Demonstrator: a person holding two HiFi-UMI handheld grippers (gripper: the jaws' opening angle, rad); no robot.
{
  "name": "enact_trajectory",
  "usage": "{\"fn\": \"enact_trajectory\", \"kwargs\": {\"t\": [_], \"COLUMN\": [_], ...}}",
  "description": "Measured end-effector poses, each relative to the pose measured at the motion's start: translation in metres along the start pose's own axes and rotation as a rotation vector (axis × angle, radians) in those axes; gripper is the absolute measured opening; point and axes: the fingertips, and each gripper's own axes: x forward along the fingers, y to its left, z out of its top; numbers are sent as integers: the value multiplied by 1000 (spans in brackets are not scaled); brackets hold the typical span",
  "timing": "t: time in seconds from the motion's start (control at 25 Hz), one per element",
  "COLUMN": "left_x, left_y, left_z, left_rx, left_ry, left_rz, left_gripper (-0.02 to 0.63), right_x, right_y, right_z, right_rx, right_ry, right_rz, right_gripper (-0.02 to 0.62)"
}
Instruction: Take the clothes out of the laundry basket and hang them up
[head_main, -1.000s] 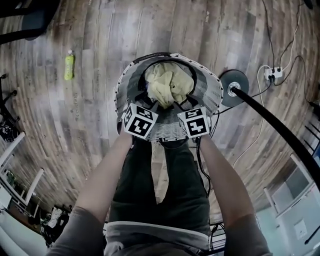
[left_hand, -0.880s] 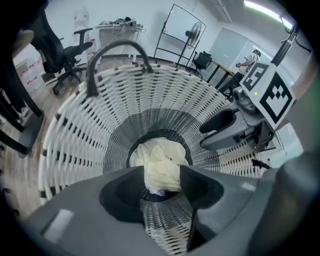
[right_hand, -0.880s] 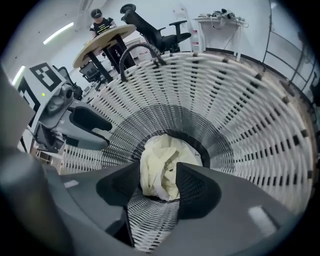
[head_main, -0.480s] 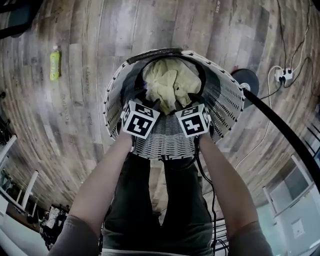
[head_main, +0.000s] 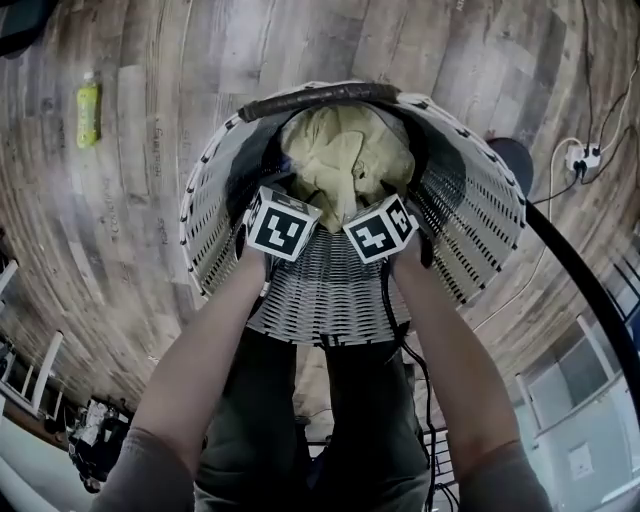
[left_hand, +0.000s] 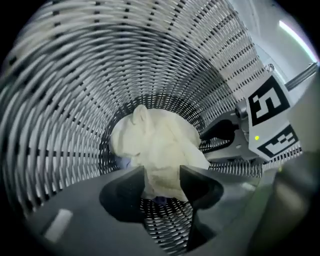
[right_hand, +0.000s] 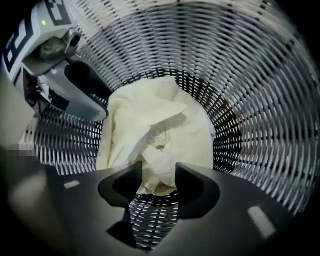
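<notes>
Left gripper (left_hand: 162, 176): its jaws stand a modest gap apart, and the lower edge of a pale yellow garment (left_hand: 152, 145) shows in that gap. Nothing looks pinched. Right gripper (right_hand: 159, 174): its jaws stand about as far apart, with a fold of the same garment between the tips. It also looks loose rather than clamped.

Both grippers are side by side inside the mouth of a white woven basket (head_main: 330, 290). They are close together and point down its length. The garment lies crumpled at the bottom of the basket. It is the only clothing plainly visible, apart from a small bluish scrap under its edge.

The step in hand appears to be taking a first hold on the garment. To do it well:

- Push each gripper a little deeper, so that a thick fold sits well inside the jaws and not just a thin hem at the tips.
- Pick two spots some way apart on the cloth, so that it opens out when lifted.
- Keep the tips off the weave, where they could snag.
- Lift straight out along the basket's axis.

Beyond the basket is a wood floor (head_main: 150, 60), with a green bottle (head_main: 88, 112) lying well off to the left.
</notes>
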Motion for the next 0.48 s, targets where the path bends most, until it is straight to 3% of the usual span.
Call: {"fn": "enact_trajectory", "kwargs": {"t": [0.28, 0.44, 0.48], "left_x": [18, 14, 11], "left_y": [10, 11, 11], "left_z": [2, -1, -1], "left_rx": [-96, -141, -145], "left_ry": [-54, -53, -58], "left_rz": [6, 9, 12], "left_gripper": [155, 71, 56], "right_x": [32, 32, 28], "right_y": [-10, -2, -1], "right_z": [15, 17, 17], "right_rx": [-62, 16, 46], "right_ry": [-27, -52, -61], "right_rz": [22, 79, 80], "right_gripper": [222, 72, 61]}}
